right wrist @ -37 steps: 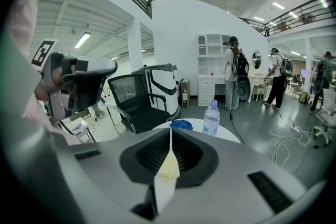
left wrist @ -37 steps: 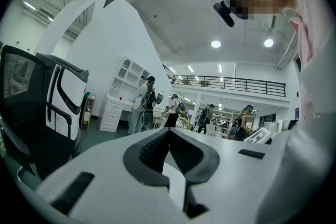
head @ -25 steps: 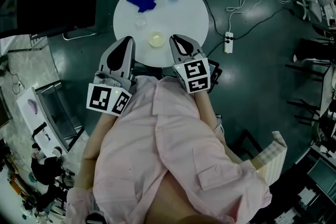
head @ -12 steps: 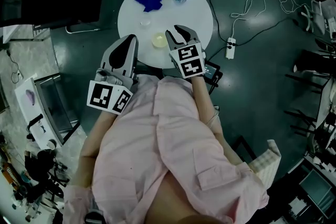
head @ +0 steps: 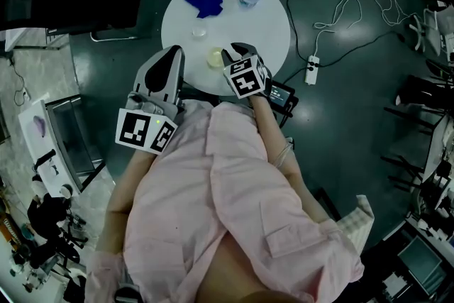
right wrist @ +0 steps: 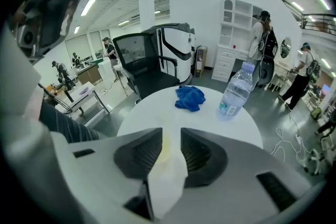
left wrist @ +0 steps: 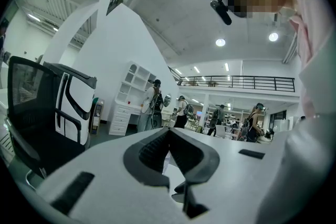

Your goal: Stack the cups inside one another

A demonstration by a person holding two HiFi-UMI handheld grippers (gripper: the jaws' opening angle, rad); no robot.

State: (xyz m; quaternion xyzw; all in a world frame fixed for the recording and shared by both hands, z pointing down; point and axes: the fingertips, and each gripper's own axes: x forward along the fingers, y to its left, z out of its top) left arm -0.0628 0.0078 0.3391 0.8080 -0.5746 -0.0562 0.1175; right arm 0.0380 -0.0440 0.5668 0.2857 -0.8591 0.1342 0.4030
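Head view: yellow cup on desk, clear cup apart from it; right gripper just beside yellow cup.
Left gripper view: left gripper fingers pressed together, empty.
Right gripper view: fingers spread, just been opening; yellow cup in the gap, unpinched.

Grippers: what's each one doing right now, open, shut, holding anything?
Left gripper: shut, nothing between the jaws.
Right gripper: open, jaws have just been opening; yellowish cup shows in the gap, not gripped.

Your right gripper blocks most of yellow cup; only pale sliver shows in jaw gap. Clear cup too small in head view for you to judge.
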